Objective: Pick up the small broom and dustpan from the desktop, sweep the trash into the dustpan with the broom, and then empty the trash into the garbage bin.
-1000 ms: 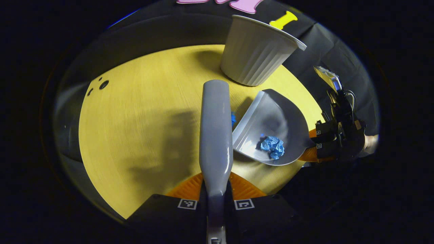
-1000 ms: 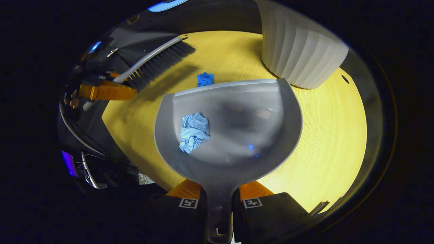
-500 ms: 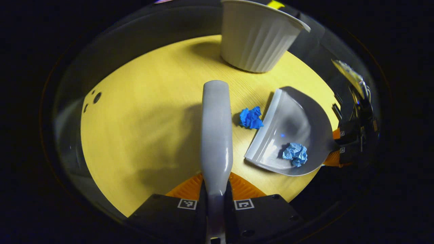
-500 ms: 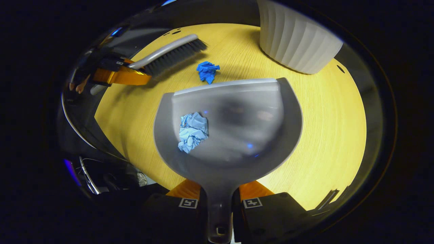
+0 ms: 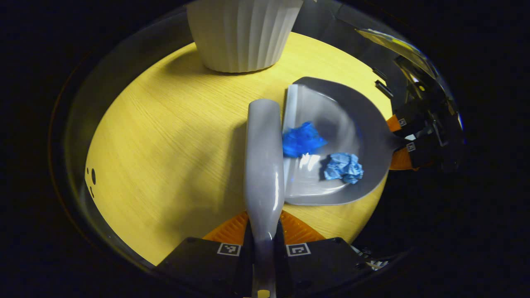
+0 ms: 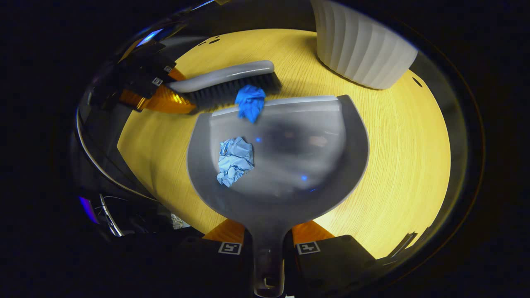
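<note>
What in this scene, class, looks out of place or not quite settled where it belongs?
The dark blue paper wad sits astride the dustpan front lip, half in and half out, with the broom bristles pressed behind it. The pale blue wad lies fully inside. The white bin stands upright; nothing looks spilled or damaged.

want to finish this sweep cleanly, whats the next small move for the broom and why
Probably one more short push of the broom toward the dustpan. The dark blue paper wad sits right on the pan's front lip, with the bristles touching it from behind, while the pale blue wad already lies well inside. The bin can wait.
</note>
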The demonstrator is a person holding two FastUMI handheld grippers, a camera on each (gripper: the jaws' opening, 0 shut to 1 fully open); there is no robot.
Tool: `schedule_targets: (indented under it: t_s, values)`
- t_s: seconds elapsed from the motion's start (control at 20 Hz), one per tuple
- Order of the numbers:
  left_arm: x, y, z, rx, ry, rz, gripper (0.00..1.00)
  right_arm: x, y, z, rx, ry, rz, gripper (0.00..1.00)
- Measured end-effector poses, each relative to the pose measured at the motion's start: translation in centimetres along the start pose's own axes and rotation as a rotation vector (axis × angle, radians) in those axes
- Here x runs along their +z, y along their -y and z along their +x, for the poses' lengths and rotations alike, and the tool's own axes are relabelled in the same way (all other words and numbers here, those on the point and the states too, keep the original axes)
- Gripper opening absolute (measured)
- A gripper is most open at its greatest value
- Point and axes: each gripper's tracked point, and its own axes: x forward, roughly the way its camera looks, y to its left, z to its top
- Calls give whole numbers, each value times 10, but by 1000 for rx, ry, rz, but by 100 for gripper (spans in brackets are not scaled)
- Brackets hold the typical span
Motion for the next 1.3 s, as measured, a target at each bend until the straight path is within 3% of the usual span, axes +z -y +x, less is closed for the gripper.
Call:
schedule_targets:
  t_s: [0.1,0.2,0.25,0.45,0.65,0.9,1.2,1.3]
  values:
    - [-12,14,-8,-58,-5,3,25,1,6,3,-6,24,0,33]
    - [-16,14,-19,-7,9,6,22,-1,6,-3,0,31,24,33]
    - [-14,13,-23,28,26,-17,29,-2,7,-5,6,35,39,33]
    - [-19,6,-35,118,126,-156,25,2,16,-21,12,45,59,33]
    - [-61,-6,-16,143,196,-290,25,6,32,-70,-17,38,17,33]
    - [-120,-14,56,134,219,-446,25,21,53,-131,-35,20,-61,33]
    - [-175,-24,107,123,220,-566,25,71,32,-197,-8,46,-17,33]
    - [-186,-20,114,130,201,-594,25,85,41,-211,-45,65,-52,33]
